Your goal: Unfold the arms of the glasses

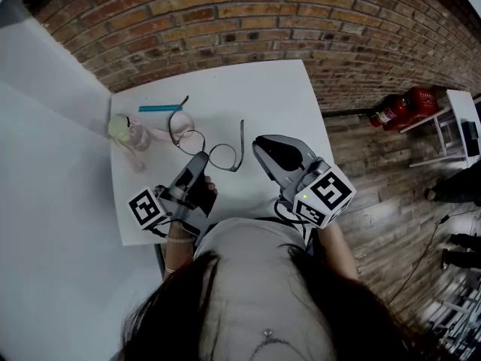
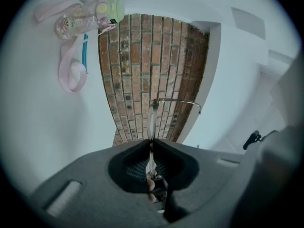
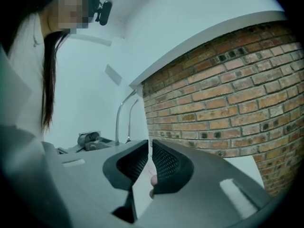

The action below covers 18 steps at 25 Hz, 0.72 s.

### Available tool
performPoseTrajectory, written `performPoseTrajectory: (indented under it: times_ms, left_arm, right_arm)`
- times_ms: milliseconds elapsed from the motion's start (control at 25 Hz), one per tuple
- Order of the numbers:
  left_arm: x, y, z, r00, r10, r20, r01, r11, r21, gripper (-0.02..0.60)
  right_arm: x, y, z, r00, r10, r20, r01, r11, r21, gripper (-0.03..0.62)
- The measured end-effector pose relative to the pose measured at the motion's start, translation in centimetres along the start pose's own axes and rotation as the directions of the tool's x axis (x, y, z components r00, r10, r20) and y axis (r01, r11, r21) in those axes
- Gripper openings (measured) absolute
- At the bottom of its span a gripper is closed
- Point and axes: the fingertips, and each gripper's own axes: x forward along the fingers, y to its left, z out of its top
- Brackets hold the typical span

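On white table (image 1: 278,104) against brick wall (image 1: 248,21), wood floor (image 1: 376,171) beside: left gripper (image 1: 201,156) clamped on glasses (image 1: 223,156), right gripper (image 1: 264,147) closed, empty.

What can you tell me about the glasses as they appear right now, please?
The glasses have a thin, wire-like frame with two rounded clear lenses; one rim looks pinkish. Both slim dark arms stick out away from the lenses, so they look unfolded. The left hand-held gripper is shut on the frame near the bridge, over the white table. Whether the glasses rest on it is unclear.
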Motion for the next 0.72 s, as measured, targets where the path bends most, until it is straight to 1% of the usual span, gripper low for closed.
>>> performPoseTrajectory:
  times_ms: [240,440,600,720]
  left_arm:
    - [0.3,-0.1,-0.6,0.999,-0.026,-0.043,0.025,0.999,-0.025,0.021]
    - [0.2,-0.1,-0.8,0.998,-0.033,-0.06,0.031,0.999,-0.027,0.021]
    - [0.2,-0.4,-0.8,0.997,-0.042,-0.065,0.04,0.999,-0.029,0.021]
    - [0.1,-0.5,-0.8,0.997,-0.043,-0.065,0.041,0.999,-0.028,0.021]
  right_arm:
    - [0.1,-1.8,-2.0,0.997,-0.075,-0.034,0.075,0.997,-0.003,0.008]
    - [0.0,-2.9,-3.3,0.99,-0.128,-0.066,0.127,0.992,-0.025,0.006]
    - [0.2,-3.1,-4.1,0.983,-0.151,-0.1,0.146,0.988,-0.06,0.006]
    - [0.4,-3.1,-4.9,0.976,-0.169,-0.138,0.155,0.982,-0.108,0.006]
